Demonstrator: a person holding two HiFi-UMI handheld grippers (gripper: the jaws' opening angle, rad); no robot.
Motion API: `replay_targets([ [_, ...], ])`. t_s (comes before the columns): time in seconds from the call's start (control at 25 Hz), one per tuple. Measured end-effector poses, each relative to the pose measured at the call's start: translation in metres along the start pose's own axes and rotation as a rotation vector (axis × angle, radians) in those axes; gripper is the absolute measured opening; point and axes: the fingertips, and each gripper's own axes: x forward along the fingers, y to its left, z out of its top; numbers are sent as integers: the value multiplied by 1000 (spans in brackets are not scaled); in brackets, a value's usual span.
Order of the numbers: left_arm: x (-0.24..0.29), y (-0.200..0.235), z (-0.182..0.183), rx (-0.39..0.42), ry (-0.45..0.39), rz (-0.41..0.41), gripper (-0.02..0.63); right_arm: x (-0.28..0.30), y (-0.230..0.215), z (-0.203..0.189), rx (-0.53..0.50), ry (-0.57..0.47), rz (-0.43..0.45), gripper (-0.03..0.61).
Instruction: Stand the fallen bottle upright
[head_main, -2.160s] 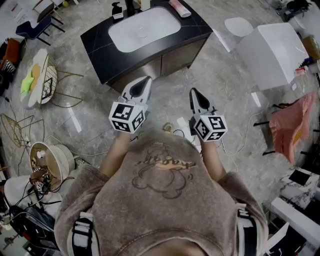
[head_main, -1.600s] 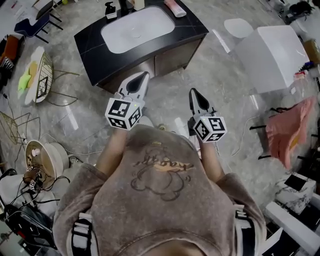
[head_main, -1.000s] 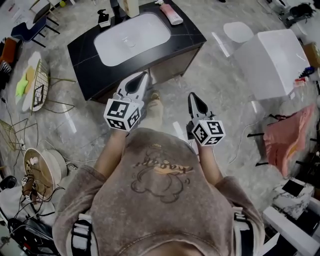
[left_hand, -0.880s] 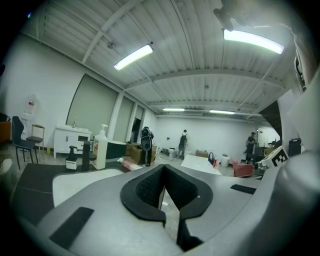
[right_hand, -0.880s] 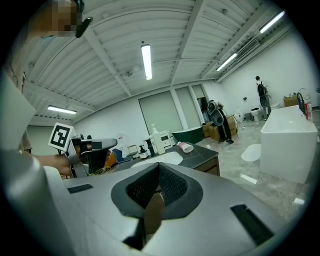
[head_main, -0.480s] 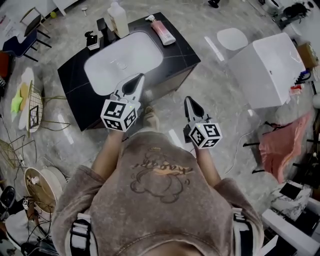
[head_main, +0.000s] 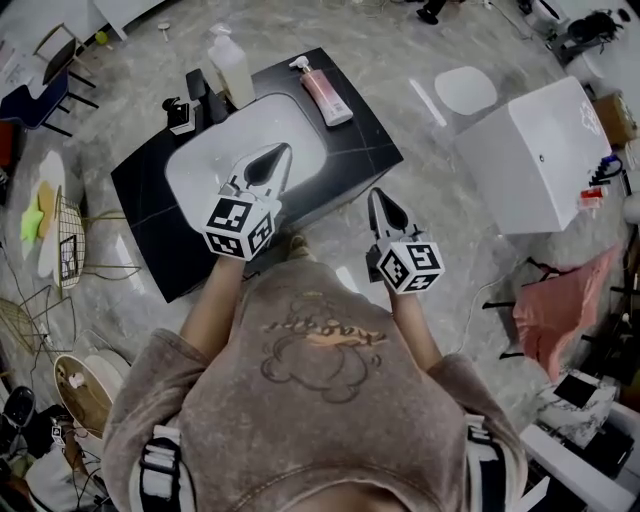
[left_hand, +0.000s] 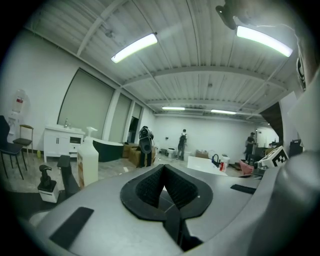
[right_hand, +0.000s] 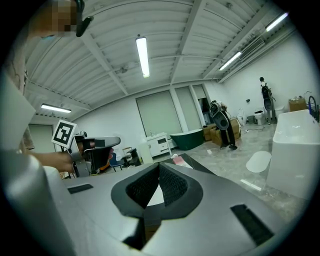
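Fallen bottle (head_main: 327, 92): pink, lying flat on the counter (head_main: 360, 150), far right of the sink basin (head_main: 195, 165). Both grippers empty, jaws pressed together. Left gripper (head_main: 281, 152) is over the basin, right gripper (head_main: 376, 196) just off the counter's near right corner. Reads as approach, not grasp. Bare counter around the bottle, edge close on its right; upright white bottle (head_main: 232, 68) well left.

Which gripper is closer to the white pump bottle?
Left. The left gripper is over the sink, near the white pump bottle; the right gripper is short of the counter, farther.
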Motion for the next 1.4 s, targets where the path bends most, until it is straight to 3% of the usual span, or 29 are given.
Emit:
replay_targets([
  [0.68, 75, 53, 7, -27, 29, -45, 18, 95, -26, 35, -11, 4, 4, -2],
  [1.4, 108, 69, 15, -57, 21, 51, 18, 145, -55, 63, -39, 29, 121, -2],
])
